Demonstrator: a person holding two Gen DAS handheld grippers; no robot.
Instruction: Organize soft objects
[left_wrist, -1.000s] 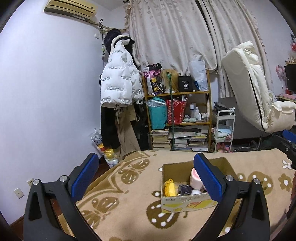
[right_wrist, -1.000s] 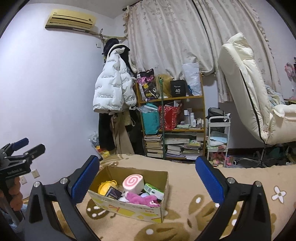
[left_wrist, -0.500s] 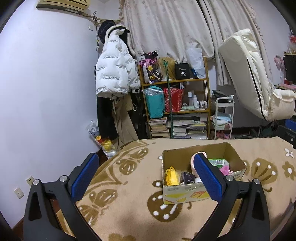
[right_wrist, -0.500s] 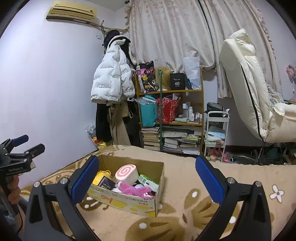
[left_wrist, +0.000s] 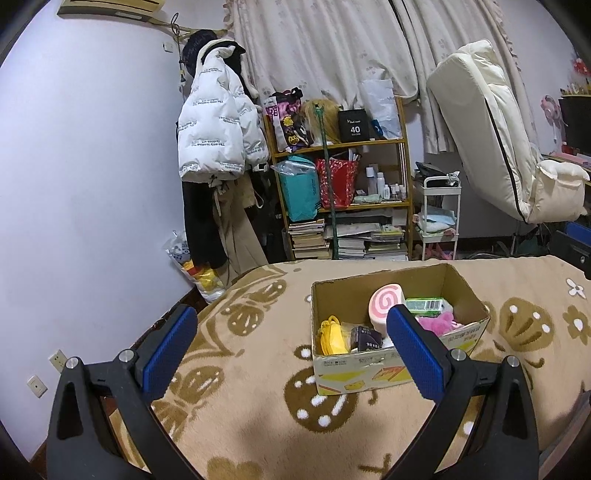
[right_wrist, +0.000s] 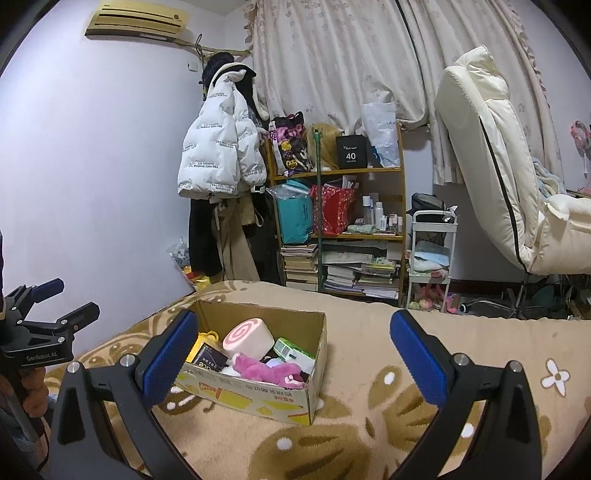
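An open brown cardboard box (right_wrist: 258, 391) sits on the tan patterned blanket (right_wrist: 369, 424); inside, a pink-swirl roll cushion (right_wrist: 245, 338) lies behind a pink plush toy (right_wrist: 264, 371), a yellow soft item (left_wrist: 332, 334) at the left end. A wooden bookshelf (right_wrist: 340, 229) stands behind the blanket.

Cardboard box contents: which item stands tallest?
The pink-and-white swirl roll cushion. It rises above the yellow plush, the magenta plush and the green packet in the cardboard box.

White puffer jacket (left_wrist: 216, 129) hanging beside cluttered bookshelf (left_wrist: 341, 192); cream chair (right_wrist: 513, 177).
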